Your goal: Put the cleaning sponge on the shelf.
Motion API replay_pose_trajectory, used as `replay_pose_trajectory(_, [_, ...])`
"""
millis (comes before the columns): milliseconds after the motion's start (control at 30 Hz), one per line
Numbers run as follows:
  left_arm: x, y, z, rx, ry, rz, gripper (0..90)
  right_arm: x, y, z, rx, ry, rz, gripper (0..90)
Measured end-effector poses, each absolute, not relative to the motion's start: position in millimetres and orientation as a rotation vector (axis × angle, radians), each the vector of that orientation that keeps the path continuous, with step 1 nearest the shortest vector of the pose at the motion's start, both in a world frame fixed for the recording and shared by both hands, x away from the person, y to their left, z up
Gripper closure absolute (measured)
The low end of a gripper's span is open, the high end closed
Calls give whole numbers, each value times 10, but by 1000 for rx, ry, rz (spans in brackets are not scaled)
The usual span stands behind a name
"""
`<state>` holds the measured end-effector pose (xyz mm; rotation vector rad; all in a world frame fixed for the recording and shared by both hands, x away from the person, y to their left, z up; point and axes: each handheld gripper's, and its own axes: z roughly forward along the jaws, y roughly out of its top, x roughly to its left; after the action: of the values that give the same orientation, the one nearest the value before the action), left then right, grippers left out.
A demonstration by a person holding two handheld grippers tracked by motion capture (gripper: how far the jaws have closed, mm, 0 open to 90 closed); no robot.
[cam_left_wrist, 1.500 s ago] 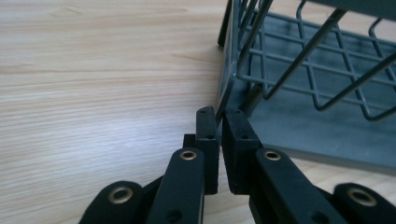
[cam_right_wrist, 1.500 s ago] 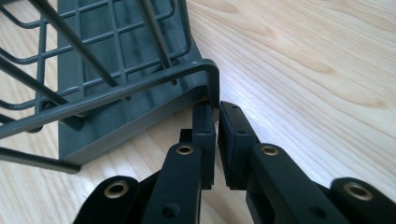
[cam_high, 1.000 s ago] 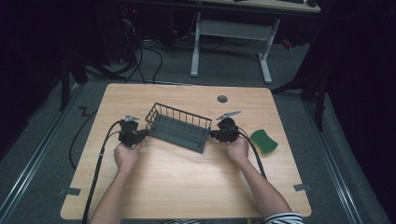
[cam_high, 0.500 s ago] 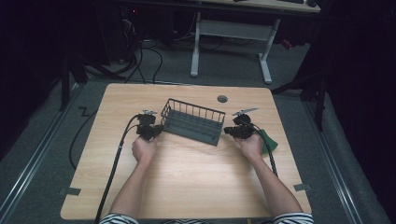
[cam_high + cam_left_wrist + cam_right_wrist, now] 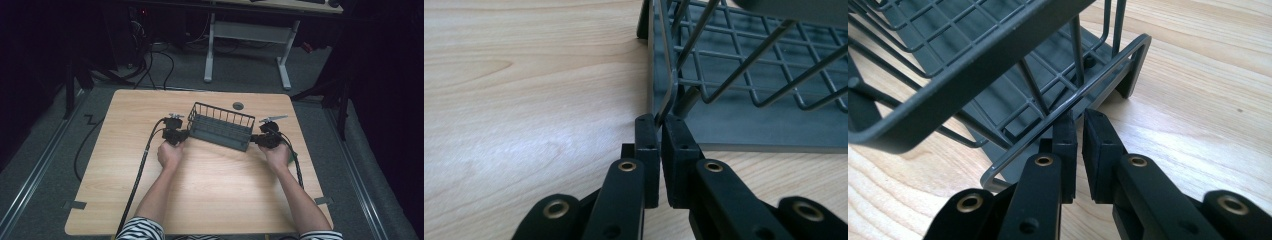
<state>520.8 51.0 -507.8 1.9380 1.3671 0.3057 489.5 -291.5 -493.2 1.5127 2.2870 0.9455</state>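
I am seated at a light wooden table (image 5: pixel 210 200), holding a two-jaw gripper in each hand. A dark grey wire rack (image 5: pixel 220 126) with a flat tray base sits across the middle of the table, a little toward the far edge, and I have it by both ends. My left gripper (image 5: pixel 658 125) is clenched on the thin wire frame at the rack's left end; the jaws pinch that wire right at their tips. My right gripper (image 5: pixel 1075 120) is closed on the lower wire loop at the rack's right end, again only at the tips. From above, the rack looks slightly skewed to the table edge, and I cannot be sure whether it rests on the wood or is just raised. A green object (image 5: pixel 291 154) peeks out beside my right hand (image 5: pixel 276 155); it is mostly hidden.

The risk I see: both grips are shallow, on round wire. If my hands move unevenly, the wire could roll or slip out, and the rack would twist or drop at one end.
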Motion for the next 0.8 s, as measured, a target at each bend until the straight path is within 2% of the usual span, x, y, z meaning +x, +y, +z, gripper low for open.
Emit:
replay_pose_trajectory(333, [5258, 408, -5102, 1916, 1354, 283, 861, 4912, -3004, -4929, 1565, 2233, 899, 832])
replay_pose_trajectory(533, [5254, 426, -5106, 1920, 1332, 265, 850, 4906, -3037, -4917, 1563, 2226, 881, 793])
replay_pose_trajectory(633, [5224, 446, -5090, 1957, 1309, 325, 752, 4893, -3049, -4913, 1556, 2211, 869, 715])
replay_pose_trajectory(800, [5132, 564, -5039, 1913, 1305, 350, 559, 4835, -3110, -4876, 1547, 2171, 852, 581])
